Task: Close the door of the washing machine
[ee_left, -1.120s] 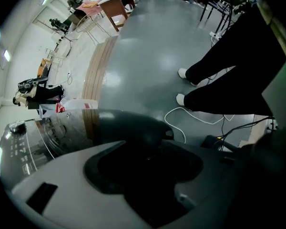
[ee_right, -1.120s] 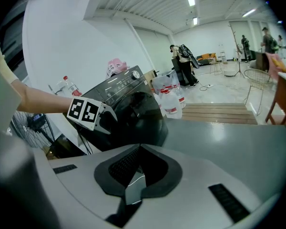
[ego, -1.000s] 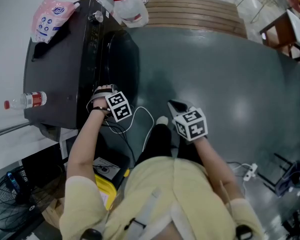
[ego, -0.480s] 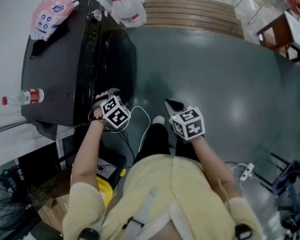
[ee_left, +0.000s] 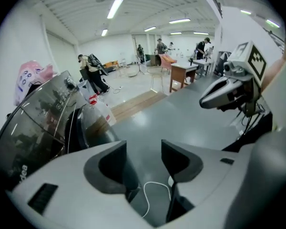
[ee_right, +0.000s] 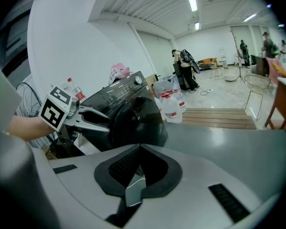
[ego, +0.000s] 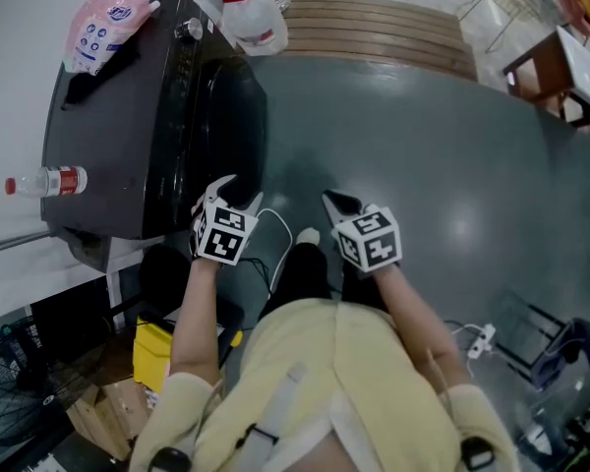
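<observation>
The dark washing machine (ego: 108, 136) stands at the left, and its round door (ego: 238, 126) lies flush against the front. My left gripper (ego: 234, 195) hovers just off the door's lower edge without touching it, jaws apart and empty. In the left gripper view the machine (ee_left: 43, 113) and door (ee_left: 93, 128) lie to the left of my own jaws (ee_left: 143, 149). My right gripper (ego: 336, 205) hangs over the floor to the right, jaws shut on nothing. The right gripper view shows the door (ee_right: 138, 120) and the left gripper (ee_right: 97, 118) beside it.
A pink bag (ego: 103, 28) and a bottle (ego: 44, 181) lie on the machine's top. Water jugs (ego: 251, 8) stand by a wooden platform (ego: 374, 28). A white cable (ego: 275, 234) trails on the grey floor. A yellow box (ego: 155, 347) sits at the lower left, a table (ego: 560, 57) at the far right.
My left gripper has come off the machine's front and drawn back a little to the right, its jaws now apart. The right gripper has barely moved.
</observation>
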`<state>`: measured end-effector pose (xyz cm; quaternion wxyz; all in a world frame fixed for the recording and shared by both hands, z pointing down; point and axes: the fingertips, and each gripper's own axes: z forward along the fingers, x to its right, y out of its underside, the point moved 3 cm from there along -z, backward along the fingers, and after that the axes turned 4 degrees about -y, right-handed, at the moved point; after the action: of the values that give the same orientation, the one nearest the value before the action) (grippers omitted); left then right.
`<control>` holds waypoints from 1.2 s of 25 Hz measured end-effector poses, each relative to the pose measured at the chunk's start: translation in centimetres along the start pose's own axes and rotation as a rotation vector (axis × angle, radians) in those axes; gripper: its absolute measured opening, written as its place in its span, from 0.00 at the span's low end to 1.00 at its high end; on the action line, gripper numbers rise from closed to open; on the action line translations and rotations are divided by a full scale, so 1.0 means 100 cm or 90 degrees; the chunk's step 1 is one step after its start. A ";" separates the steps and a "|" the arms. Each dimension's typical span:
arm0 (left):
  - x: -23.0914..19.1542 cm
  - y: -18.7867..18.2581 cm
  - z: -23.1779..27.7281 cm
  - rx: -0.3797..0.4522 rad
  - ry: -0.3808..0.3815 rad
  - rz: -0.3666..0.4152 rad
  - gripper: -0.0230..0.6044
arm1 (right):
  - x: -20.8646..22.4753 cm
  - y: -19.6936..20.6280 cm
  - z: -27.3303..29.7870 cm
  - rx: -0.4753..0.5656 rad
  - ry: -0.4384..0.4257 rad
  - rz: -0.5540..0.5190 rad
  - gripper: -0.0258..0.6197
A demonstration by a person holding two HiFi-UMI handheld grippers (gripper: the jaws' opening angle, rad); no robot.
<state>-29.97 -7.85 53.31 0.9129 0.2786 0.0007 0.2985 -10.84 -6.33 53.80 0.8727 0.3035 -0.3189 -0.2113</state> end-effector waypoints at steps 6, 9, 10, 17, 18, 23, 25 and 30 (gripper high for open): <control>0.005 -0.010 -0.024 0.064 -0.023 -0.081 0.40 | -0.002 -0.005 -0.003 0.010 -0.001 -0.003 0.05; 0.007 -0.015 -0.036 0.101 -0.025 -0.116 0.40 | -0.005 -0.007 -0.003 0.010 -0.002 -0.006 0.05; 0.006 -0.017 -0.040 0.115 -0.023 -0.132 0.40 | -0.005 -0.007 -0.003 0.009 -0.003 -0.007 0.05; -0.006 -0.029 -0.067 0.238 0.008 -0.278 0.38 | -0.011 -0.015 -0.003 0.016 -0.004 -0.016 0.05; -0.007 -0.028 -0.068 0.246 0.003 -0.287 0.37 | -0.011 -0.016 -0.003 0.018 -0.005 -0.016 0.05; -0.005 -0.026 -0.073 0.267 -0.002 -0.332 0.31 | -0.011 -0.021 -0.005 0.027 -0.003 -0.017 0.05; -0.005 -0.024 -0.072 0.279 0.012 -0.374 0.28 | -0.011 -0.023 -0.005 0.032 -0.001 -0.017 0.05; -0.002 -0.016 -0.069 0.283 0.042 -0.459 0.18 | -0.011 -0.027 -0.007 0.045 0.004 -0.020 0.05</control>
<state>-30.40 -5.51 46.66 0.8759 0.4412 0.1916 -0.0389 -11.62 -7.38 51.15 0.8589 0.3396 -0.3188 -0.2129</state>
